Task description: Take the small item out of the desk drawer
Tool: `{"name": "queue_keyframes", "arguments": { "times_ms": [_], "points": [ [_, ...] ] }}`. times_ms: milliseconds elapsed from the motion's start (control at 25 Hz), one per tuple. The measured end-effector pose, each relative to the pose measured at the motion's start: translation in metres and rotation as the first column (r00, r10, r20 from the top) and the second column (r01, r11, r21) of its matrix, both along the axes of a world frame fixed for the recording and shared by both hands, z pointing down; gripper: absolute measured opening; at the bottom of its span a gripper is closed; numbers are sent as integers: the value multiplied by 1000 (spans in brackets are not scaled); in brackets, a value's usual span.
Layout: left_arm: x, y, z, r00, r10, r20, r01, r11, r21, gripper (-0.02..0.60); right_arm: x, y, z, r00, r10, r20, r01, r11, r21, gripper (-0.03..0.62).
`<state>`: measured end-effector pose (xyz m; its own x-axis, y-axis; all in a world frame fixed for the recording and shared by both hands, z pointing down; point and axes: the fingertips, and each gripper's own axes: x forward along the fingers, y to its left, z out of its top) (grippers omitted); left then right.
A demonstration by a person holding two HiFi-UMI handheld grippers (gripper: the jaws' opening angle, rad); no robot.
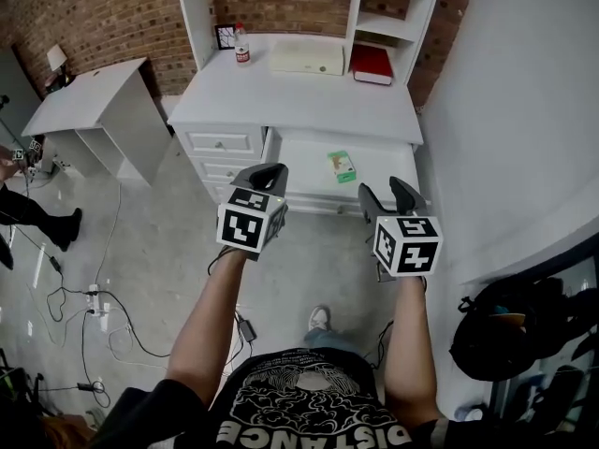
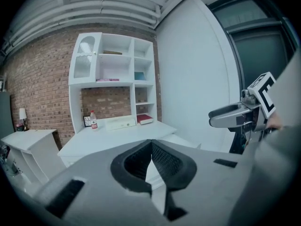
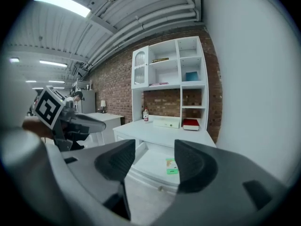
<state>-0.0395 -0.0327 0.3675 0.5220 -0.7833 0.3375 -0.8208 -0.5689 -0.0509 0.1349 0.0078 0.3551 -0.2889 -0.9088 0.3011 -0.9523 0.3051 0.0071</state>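
A small green box (image 1: 342, 166) lies flat in the pulled-out drawer (image 1: 393, 157) of the white desk (image 1: 290, 96). In the right gripper view the green box (image 3: 172, 167) shows between and beyond the jaws, inside the drawer (image 3: 150, 160). My right gripper (image 1: 388, 191) hovers in front of the drawer's front edge, open, with nothing between its fingers. My left gripper (image 1: 270, 169) hangs just left of it, in front of the drawer's left end, shut and empty. In the left gripper view the left gripper (image 2: 151, 144) has its tips meeting.
On the desktop stand a small bottle (image 1: 241, 45), a white box (image 1: 307, 57) and a red book (image 1: 372, 64) under a shelf unit. A second white table (image 1: 84, 96) stands at left. Cables (image 1: 84, 307) trail over the floor. A white wall (image 1: 515, 110) runs along the right.
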Motion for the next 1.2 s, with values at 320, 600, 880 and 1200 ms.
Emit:
{"name": "queue_keyframes", "arguments": {
  "times_ms": [320,600,880,1200],
  "points": [
    [18,-46,14,999,-51,14,51,998,-31,8,22,-57,15,998,-54,13,55,997,-49,301],
    [29,-73,18,995,-98,29,100,994,-41,8,36,-91,24,995,-96,28,98,992,-76,334],
    [39,-90,22,990,-129,53,132,990,-42,8,48,-112,44,989,-141,33,144,982,-121,357],
    [36,-103,34,986,-151,72,155,987,-49,8,46,-135,66,985,-169,36,173,972,-158,367]
  ]
}}
